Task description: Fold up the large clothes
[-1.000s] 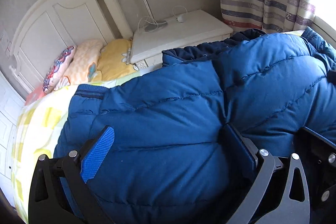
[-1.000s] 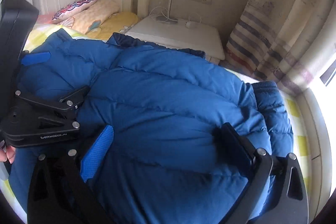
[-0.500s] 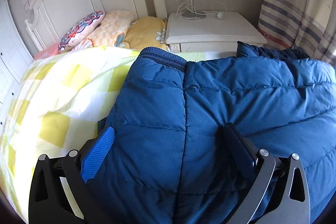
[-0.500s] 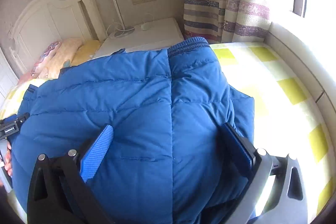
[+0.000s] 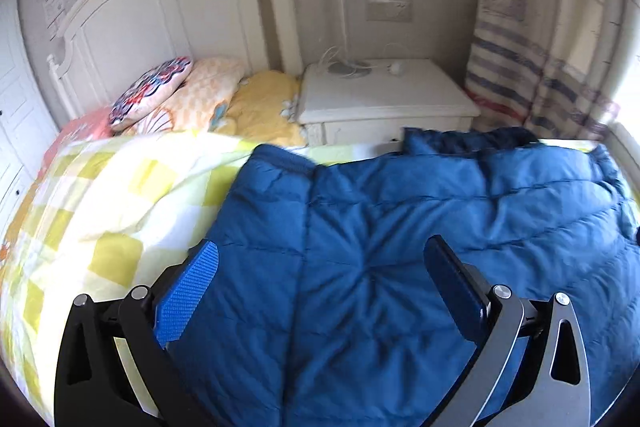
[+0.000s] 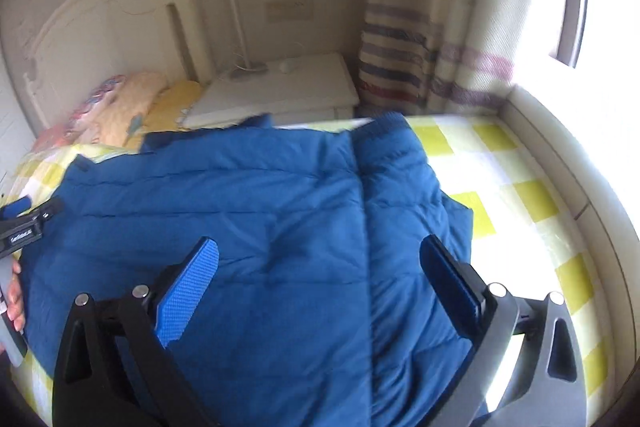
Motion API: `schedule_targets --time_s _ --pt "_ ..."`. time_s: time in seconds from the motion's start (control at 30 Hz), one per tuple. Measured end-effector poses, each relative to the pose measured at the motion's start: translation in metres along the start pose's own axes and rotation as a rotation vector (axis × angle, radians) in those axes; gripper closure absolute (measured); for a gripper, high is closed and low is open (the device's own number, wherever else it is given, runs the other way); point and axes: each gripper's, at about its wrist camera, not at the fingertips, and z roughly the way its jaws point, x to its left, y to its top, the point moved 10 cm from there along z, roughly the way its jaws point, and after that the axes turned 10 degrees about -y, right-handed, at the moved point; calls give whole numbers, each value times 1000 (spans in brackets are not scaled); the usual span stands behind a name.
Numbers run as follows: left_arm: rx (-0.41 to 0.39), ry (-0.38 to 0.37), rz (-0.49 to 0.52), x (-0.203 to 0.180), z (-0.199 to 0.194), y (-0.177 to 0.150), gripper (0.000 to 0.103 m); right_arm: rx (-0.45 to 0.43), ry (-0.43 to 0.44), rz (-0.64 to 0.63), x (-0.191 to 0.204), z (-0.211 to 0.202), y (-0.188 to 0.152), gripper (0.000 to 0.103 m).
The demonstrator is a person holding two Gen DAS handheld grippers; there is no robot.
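A large blue quilted jacket (image 5: 400,227) lies spread across the yellow-checked bed cover (image 5: 120,207). My left gripper (image 5: 320,267) is open over the jacket's left part, its blue pads wide apart with padded fabric below and between them. In the right wrist view the jacket (image 6: 260,195) has a ribbed cuff (image 6: 384,125) pointing toward the nightstand. My right gripper (image 6: 320,267) is open over the jacket's right part. At the far left edge of that view, the left gripper (image 6: 24,211) rests at the jacket's edge, held by a hand (image 6: 16,295).
A white headboard (image 5: 160,15) and several pillows (image 5: 188,95) are at the far left. A white nightstand (image 5: 384,99) with a lamp and cables stands beyond the jacket. A striped curtain (image 5: 540,67) and a window ledge (image 6: 560,167) bound the right side.
Both grippers have moved apart, the left one leftward and the right one toward the window. The jacket, bunched high a second ago, now lies lower and wider on the bed.
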Motion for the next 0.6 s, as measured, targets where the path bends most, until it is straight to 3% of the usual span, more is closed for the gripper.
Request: schedule_targets --time_s 0.1,0.17,0.23,0.3,0.33,0.43,0.5,0.53,0.6 --pt "29 -35 99 -47 1 -14 4 39 29 -229 61 -4 -26 3" --pt "75 13 187 -67 21 -36 4 -13 -67 -340 80 -1 -38 3" --pt "27 35 196 -68 24 -42 4 4 -53 -302 78 5 -45 3" --pt "73 -19 162 -64 26 -42 4 51 6 -273 67 7 -42 3" --pt "82 -27 163 -58 23 -40 4 54 -14 -261 54 7 -36 3" --pt "-11 115 185 -16 1 -28 4 54 -88 -149 2 9 -23 3" --pt "10 145 144 20 1 -33 4 93 -101 -60 -35 23 -24 3" --pt "45 117 94 35 6 -41 4 123 -46 -7 -45 32 -31 3" --pt "65 -27 -49 51 14 -51 4 144 98 100 -51 44 -45 2"
